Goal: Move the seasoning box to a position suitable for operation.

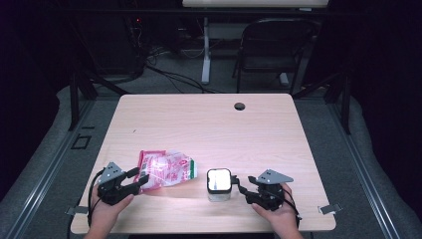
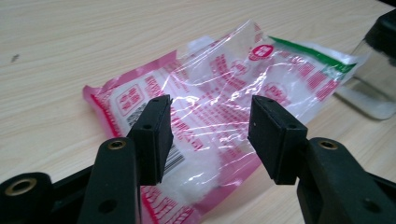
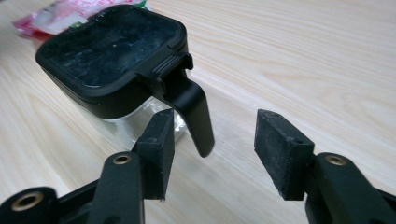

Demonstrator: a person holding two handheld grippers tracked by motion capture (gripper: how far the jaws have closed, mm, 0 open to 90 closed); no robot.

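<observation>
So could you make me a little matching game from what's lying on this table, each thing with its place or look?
Things:
1. plastic bag
2. clear jar
3. round hole
4. jar's black lid tab

Descriptions:
a. far side of the table, towards the chair
b. hangs down between the right gripper fingers, untouched
c. pink and crinkly, with white stuff inside, in front of the left gripper
d. square black lid, stands right of the bag

Pairs: 1-c, 2-d, 3-a, 4-b
</observation>
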